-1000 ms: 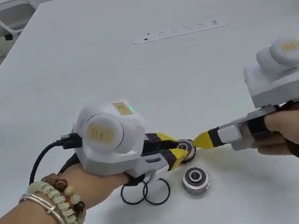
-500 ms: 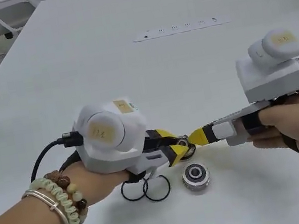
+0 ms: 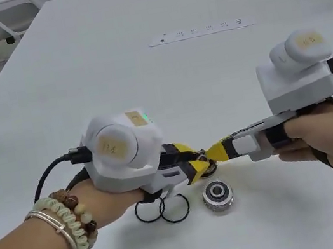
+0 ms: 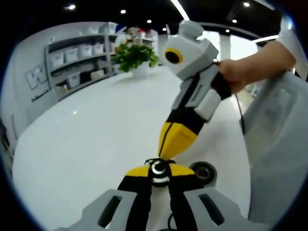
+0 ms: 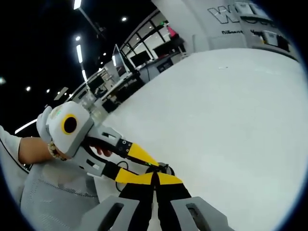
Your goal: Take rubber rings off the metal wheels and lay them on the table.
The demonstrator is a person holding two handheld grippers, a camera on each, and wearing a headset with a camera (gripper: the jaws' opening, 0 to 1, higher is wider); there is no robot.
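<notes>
Metal wheel (image 3: 218,195) far from table (image 3: 110,63) edge

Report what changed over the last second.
The right hand-held gripper edged toward the metal wheel clamped in the left hand-held gripper, its rear rising a little. Its closed tips are now at the wheel's rim. The left one kept its hold. The loose wheel and two rubber rings stayed on the table.

The left tool (image 3: 198,167) hides most of the wheel (image 3: 209,164) it grips.
</notes>
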